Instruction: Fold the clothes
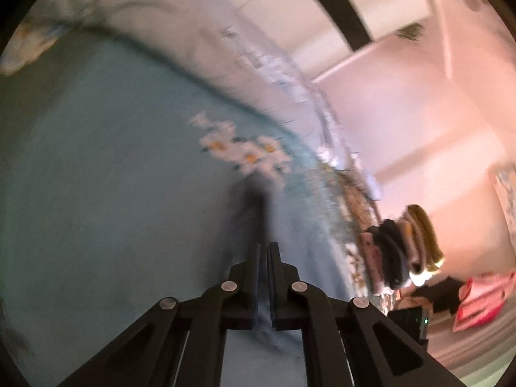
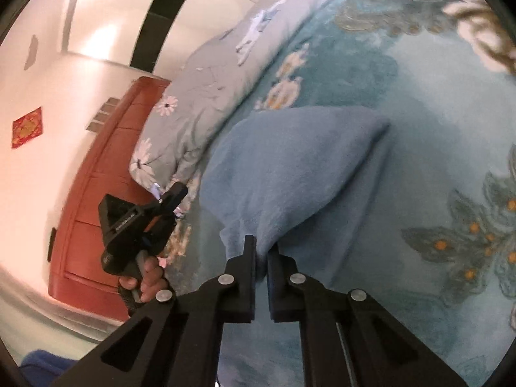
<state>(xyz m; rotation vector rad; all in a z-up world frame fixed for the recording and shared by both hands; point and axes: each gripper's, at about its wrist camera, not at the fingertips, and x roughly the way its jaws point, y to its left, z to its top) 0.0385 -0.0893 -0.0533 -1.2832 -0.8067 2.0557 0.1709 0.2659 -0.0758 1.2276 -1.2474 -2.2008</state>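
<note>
Over bed [image 2: 419, 113]: right tool [image 2: 262, 248] tilted down, pinching blue cloth [image 2: 290, 167].

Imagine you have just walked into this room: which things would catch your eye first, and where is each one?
First, the blue garment bunched mid-frame on the floral bedspread, pinched in the right gripper, whose jaws are shut on it. Next, the red-brown wooden door at left behind the left gripper, and a stack of folded clothes at the bed's edge.

Black gripper [image 2: 262, 251] linkages, silver rivets
</note>
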